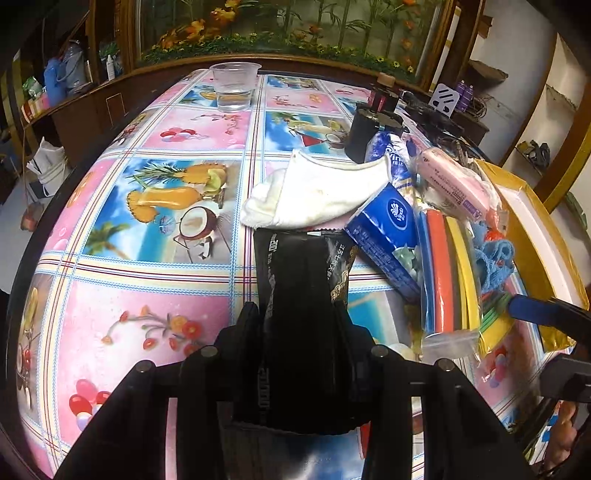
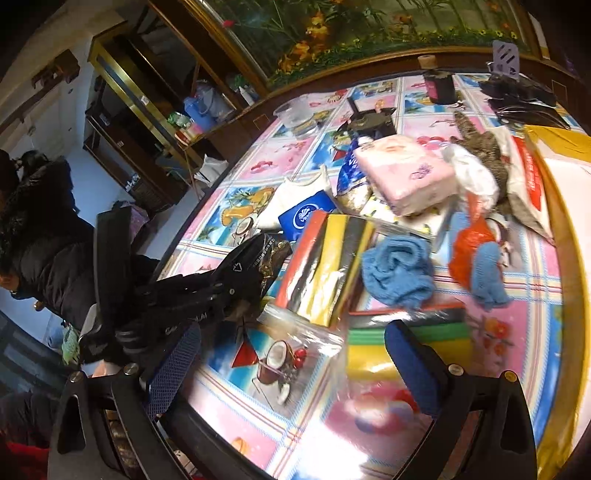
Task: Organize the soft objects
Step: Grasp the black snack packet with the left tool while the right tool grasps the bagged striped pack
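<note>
A round table was covered with an oilcloth printed in pink and blue squares of fruit, drinks and balloons. Near the table's far edge stood a clear plastic cup holding a little water. To the right of the cup, also on the table, stood a black cylinder, with a dark spool just behind it. Beyond the table's far edge hung a large wood-framed picture of bamboo and orange flowers. Left of the table, blue jugs sat on a dark wooden shelf.
</note>
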Tool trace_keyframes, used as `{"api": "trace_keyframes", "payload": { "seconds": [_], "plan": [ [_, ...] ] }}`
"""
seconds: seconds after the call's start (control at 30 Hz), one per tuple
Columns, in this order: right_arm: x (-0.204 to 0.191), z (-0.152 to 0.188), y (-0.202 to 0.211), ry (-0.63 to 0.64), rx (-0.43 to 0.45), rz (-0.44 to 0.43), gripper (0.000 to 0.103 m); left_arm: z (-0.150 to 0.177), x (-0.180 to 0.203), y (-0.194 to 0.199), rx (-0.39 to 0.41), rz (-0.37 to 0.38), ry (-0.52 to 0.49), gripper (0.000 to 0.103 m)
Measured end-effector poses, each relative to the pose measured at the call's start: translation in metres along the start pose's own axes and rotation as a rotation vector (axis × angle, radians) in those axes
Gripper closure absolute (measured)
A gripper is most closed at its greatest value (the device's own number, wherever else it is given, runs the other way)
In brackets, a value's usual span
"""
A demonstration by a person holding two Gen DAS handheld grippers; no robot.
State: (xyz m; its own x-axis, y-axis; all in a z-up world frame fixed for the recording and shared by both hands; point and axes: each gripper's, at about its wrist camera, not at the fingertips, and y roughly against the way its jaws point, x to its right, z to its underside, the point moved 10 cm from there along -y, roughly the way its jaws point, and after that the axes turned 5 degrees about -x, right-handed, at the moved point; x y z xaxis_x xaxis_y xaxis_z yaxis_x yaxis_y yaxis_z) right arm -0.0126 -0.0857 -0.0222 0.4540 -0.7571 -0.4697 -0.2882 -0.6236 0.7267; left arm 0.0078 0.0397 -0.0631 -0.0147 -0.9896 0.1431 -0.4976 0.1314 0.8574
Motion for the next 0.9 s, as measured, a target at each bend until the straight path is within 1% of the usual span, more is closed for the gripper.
{"api": "trace_keyframes", "payload": {
  "seconds": [0.03, 0.1, 0.13, 0.17, 0.2, 0.27, 0.3, 0.33, 0.37, 0.4, 0.43, 0.47, 0.53, 0.57, 0.63, 0.7, 0.73, 0.83, 0.9],
  "plan": [
    [-0.001, -0.002, -0.005, -0.005, -0.006, 0.008, 0.004, 0.000, 0.000, 0.000, -0.003, 0.003, 0.003, 0.063],
    [-0.001, -0.008, -0.016, -0.023, -0.017, 0.019, 0.004, -0.001, -0.003, -0.002, -0.011, -0.007, 0.005, 0.056],
    [0.000, -0.010, -0.021, -0.029, -0.021, 0.030, 0.005, -0.003, -0.005, -0.003, -0.013, -0.015, 0.008, 0.049],
    [0.002, -0.014, -0.027, -0.033, -0.027, 0.060, 0.007, -0.004, -0.007, -0.005, -0.017, -0.028, 0.012, 0.042],
    [0.007, -0.017, -0.033, -0.038, -0.037, 0.089, 0.009, -0.006, -0.009, -0.006, -0.022, -0.036, 0.015, 0.039],
    [0.015, -0.022, -0.042, -0.051, -0.049, 0.129, 0.023, -0.008, -0.011, -0.010, -0.028, -0.058, 0.013, 0.028],
    [0.020, -0.023, -0.047, -0.059, -0.062, 0.148, 0.027, -0.010, -0.011, -0.013, -0.025, -0.071, 0.011, 0.027],
    [0.023, -0.024, -0.053, -0.065, -0.077, 0.151, 0.037, -0.012, -0.010, -0.015, -0.018, -0.081, 0.001, 0.027],
    [0.024, -0.026, -0.054, -0.063, -0.066, 0.149, 0.049, -0.012, -0.008, -0.016, -0.010, -0.095, -0.013, 0.027],
    [0.026, -0.026, -0.054, -0.066, -0.060, 0.161, 0.052, -0.013, -0.006, -0.016, -0.002, -0.103, -0.018, 0.029],
    [0.027, -0.025, -0.052, -0.074, -0.054, 0.147, 0.053, -0.014, -0.005, -0.015, 0.005, -0.092, -0.017, 0.045],
    [0.028, -0.025, -0.051, -0.079, -0.044, 0.130, 0.056, -0.014, -0.002, -0.012, 0.019, -0.072, -0.013, 0.064],
    [0.028, -0.025, -0.043, -0.076, -0.009, 0.097, 0.058, -0.015, 0.000, -0.007, 0.044, -0.055, 0.000, 0.066],
    [0.026, -0.025, -0.037, -0.062, 0.013, 0.076, 0.059, -0.015, 0.002, -0.005, 0.055, -0.035, 0.010, 0.066],
    [0.023, -0.026, -0.022, -0.037, 0.071, 0.048, 0.062, -0.017, 0.004, 0.003, 0.098, -0.007, 0.035, 0.066],
    [0.020, -0.028, -0.007, 0.000, 0.129, 0.048, 0.065, -0.020, 0.012, 0.015, 0.157, 0.032, 0.046, 0.066],
    [0.021, -0.030, -0.001, 0.010, 0.153, 0.044, 0.073, -0.022, 0.018, 0.020, 0.184, 0.052, 0.048, 0.066],
    [0.027, -0.032, 0.011, 0.009, 0.201, 0.042, 0.073, -0.025, 0.039, 0.031, 0.245, 0.098, 0.025, 0.066],
    [0.034, -0.031, 0.011, 0.005, 0.196, 0.055, 0.073, -0.027, 0.051, 0.032, 0.260, 0.103, 0.006, 0.066]
  ]
}}
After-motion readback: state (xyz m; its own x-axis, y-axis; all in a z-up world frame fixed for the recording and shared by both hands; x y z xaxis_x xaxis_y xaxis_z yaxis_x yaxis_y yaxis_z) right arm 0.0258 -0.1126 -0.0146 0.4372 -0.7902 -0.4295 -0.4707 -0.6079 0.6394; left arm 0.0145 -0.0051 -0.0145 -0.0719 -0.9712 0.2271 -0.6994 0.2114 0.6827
